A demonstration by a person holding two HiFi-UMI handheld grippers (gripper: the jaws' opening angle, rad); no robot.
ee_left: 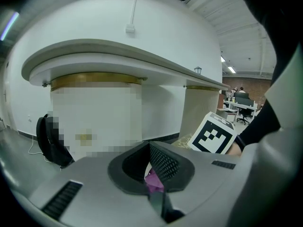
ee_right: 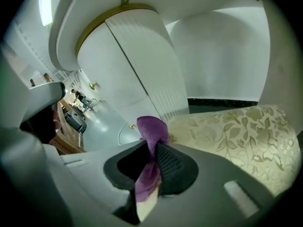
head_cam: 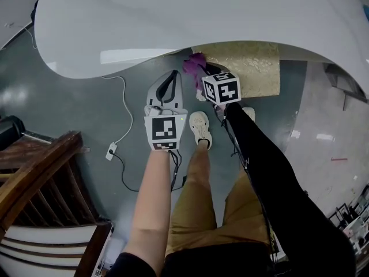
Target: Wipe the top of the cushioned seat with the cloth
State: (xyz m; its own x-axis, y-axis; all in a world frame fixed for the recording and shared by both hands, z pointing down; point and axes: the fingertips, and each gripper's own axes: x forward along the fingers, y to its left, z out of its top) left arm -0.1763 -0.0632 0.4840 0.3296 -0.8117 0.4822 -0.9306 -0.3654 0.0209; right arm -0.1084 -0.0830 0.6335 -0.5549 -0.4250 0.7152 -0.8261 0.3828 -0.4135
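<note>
The cushioned seat (head_cam: 253, 68) has a gold leaf-patterned top and stands half under a white counter. My right gripper (head_cam: 209, 78) is shut on a purple cloth (head_cam: 195, 65), which it holds at the seat's left edge. In the right gripper view the cloth (ee_right: 152, 130) bunches up from between the jaws of the right gripper (ee_right: 154, 145), with the seat top (ee_right: 236, 136) just to the right. My left gripper (head_cam: 173, 75) hangs over the floor left of the cloth, jaws together. In the left gripper view its jaws (ee_left: 149, 148) look shut, and a purple sliver shows low in the slit.
A curved white counter (head_cam: 173, 22) overhangs the seat. A white cable and plug (head_cam: 112, 149) lie on the grey floor. Dark wooden furniture (head_cam: 34, 172) stands at the left. The person's legs and shoe (head_cam: 200, 128) are below the grippers. A black bag (ee_left: 49, 143) sits by the wall.
</note>
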